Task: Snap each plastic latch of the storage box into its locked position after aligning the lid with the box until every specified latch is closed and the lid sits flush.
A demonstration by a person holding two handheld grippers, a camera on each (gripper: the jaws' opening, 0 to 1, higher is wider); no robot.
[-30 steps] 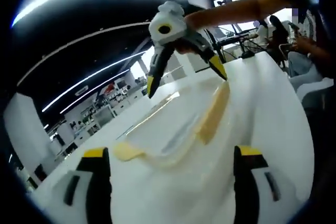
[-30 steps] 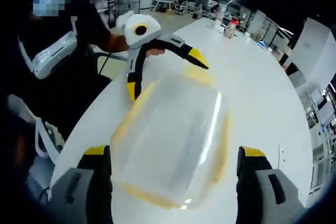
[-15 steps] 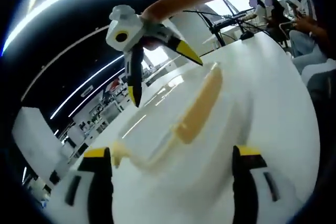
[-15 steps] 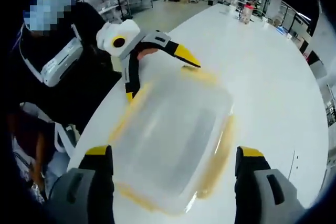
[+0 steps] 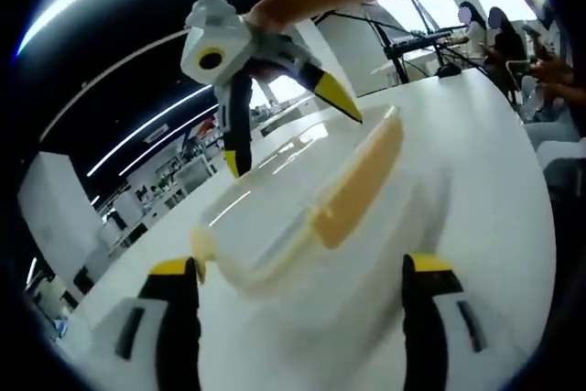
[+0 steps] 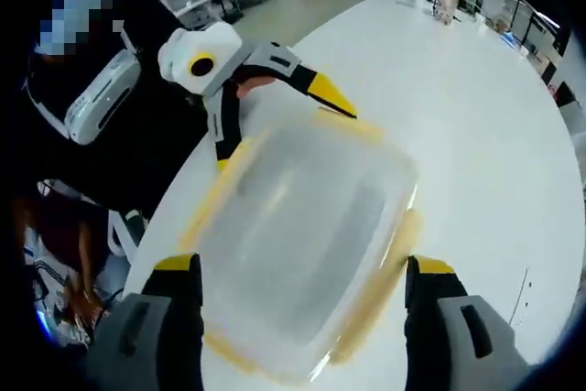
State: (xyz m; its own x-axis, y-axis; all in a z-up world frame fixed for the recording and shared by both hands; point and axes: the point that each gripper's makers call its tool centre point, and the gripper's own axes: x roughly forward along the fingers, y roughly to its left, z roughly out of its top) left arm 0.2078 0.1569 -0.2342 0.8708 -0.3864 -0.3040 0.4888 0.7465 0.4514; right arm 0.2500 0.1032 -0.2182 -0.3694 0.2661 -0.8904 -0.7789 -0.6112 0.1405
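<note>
Two grippers face each other across a clear storage box (image 6: 302, 263) with a translucent lid (image 6: 316, 235) and yellow latches, which sits on the white counter (image 6: 476, 116) near its edge. In the right gripper view the box lies between that gripper's own wide-spread jaws, with a yellow latch (image 6: 380, 286) along the right-hand side of the box and another (image 6: 206, 208) along the left; whether any is snapped down cannot be told through the blur. The left gripper (image 6: 275, 125) shows at the far end of the box, jaws wide apart, straddling the far rim and holding nothing. In the left gripper view the long yellow latch (image 5: 357, 185) runs along the box's side, and the right gripper (image 5: 284, 130) hangs over the far end, jaws spread, gripping nothing; contact with the lid cannot be confirmed. The likely trouble from here is a lid that is not seated square: pressing a latch while one corner rides high would probably leave it half-caught or spring it back. The light box may also slide on the smooth counter when a jaw pushes sideways on a latch, and it stands close enough to the edge that a hard shove toward the person could tip it off. A jaw tip slipping off the glossy plastic is a further risk.
</note>
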